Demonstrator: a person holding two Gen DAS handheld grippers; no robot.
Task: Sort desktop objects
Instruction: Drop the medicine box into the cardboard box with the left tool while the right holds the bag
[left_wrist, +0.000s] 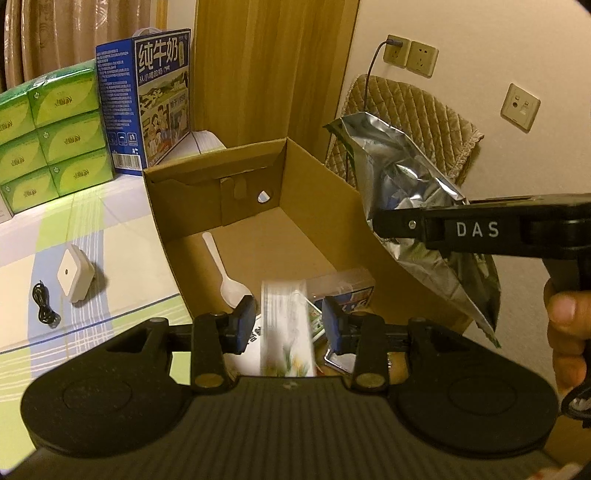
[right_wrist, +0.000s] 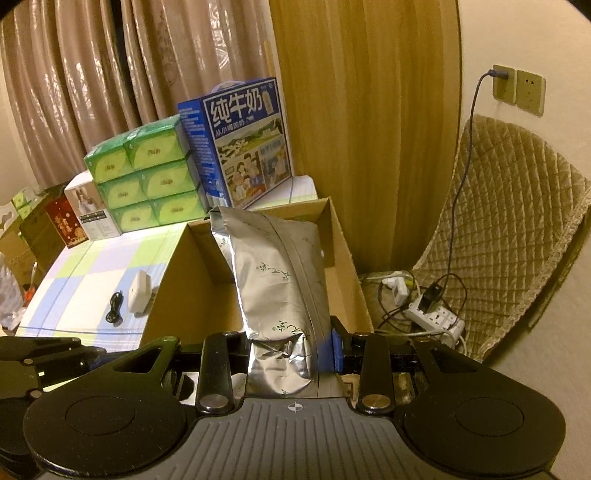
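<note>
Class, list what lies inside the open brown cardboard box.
Inside the cardboard box: a white plastic spoon, a clear packet and printed packs; the left gripper hides the near part.

Left tool (left_wrist: 289, 321) jaws apart, right tool (right_wrist: 291, 347) clamped, hand (left_wrist: 569, 332) gripping its handle

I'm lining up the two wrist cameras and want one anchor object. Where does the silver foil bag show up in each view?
Left wrist view: the silver foil bag hangs at right, clamped by the right gripper, over the cardboard box's right wall.
Right wrist view: the bag fills the centre, rising from between the gripper's fingers in front of the box.
Shared landmark: the blue milk carton behind the box.
</note>
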